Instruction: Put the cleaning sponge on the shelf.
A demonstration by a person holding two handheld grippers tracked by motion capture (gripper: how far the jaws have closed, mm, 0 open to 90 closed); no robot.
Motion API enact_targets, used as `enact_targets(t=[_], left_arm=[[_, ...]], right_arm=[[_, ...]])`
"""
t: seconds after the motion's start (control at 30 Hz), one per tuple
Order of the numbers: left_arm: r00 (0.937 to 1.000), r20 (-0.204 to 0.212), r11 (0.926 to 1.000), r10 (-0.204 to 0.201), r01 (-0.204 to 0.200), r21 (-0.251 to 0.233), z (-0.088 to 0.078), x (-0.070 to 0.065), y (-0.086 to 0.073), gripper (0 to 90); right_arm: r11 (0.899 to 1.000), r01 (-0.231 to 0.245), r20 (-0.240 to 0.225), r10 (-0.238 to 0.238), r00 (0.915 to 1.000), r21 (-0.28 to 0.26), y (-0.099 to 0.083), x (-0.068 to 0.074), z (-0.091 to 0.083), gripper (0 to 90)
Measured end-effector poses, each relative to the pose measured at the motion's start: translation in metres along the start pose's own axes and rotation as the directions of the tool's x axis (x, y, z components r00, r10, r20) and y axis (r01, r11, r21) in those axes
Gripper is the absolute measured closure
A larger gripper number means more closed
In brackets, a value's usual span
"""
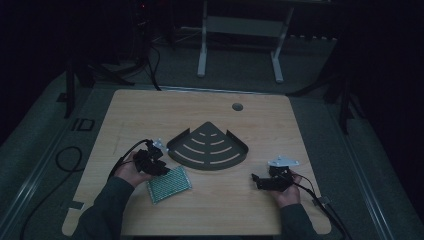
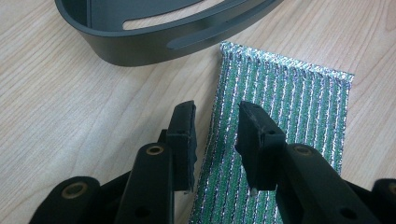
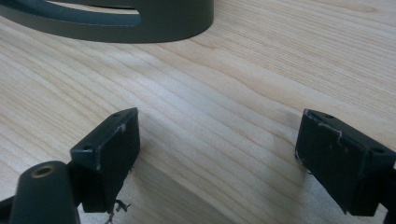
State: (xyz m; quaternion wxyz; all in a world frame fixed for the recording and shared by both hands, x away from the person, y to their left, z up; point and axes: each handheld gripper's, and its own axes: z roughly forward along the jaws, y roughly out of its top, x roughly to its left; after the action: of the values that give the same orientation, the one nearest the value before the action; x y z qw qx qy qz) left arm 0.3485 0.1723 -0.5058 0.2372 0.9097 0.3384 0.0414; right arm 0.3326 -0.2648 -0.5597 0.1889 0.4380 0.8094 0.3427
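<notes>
A green scouring pad with silver stripes (image 1: 170, 184) (image 2: 285, 121) lies flat on the wooden table (image 1: 150, 115), near its front left. My left gripper (image 1: 161, 169) (image 2: 217, 112) hangs over the pad's near edge. Its jaws stand apart, one over bare wood and one over the pad, so the pad's edge lies in the gap between them and neither jaw presses on it. A dark fan-shaped corner shelf with slots (image 1: 207, 147) (image 2: 154, 46) (image 3: 140, 21) sits at the table's middle, just beyond the pad. My right gripper (image 1: 256, 181) (image 3: 219, 121) rests low at the front right, wide open over bare wood.
A round cable hole (image 1: 237, 106) is in the table's far side. A white desk frame (image 1: 202, 45) stands on the floor behind the table. Black cables (image 1: 65, 160) trail over the table's left edge to the floor.
</notes>
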Motion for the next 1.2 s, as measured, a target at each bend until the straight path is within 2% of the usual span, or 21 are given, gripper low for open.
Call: enact_targets(t=[0.57, 0.87, 1.2], left_arm=[[0.9996, 0.027, 0.9991, 0.005, -0.006, 0.041, 0.007, 0.000, 0.001, 68.3], [0.9996, 0.026, 0.9979, 0.009, -0.010, 0.064, 0.010, 0.000, 0.004, 69.3], [0.9994, 0.032, 0.9961, -0.009, 0.006, 0.089, 0.011, 0.002, 0.006, 70.6]], right_arm=[[1.000, 0.000, 0.000, 0.000, 1.0000, 0.000, 0.000, 0.000, 0.000, 13.5], [1.000, 0.000, 0.000, 0.000, 1.0000, 0.000, 0.000, 0.000, 0.000, 13.5], [1.000, 0.000, 0.000, 0.000, 1.0000, 0.000, 0.000, 0.000, 0.000, 13.5]])
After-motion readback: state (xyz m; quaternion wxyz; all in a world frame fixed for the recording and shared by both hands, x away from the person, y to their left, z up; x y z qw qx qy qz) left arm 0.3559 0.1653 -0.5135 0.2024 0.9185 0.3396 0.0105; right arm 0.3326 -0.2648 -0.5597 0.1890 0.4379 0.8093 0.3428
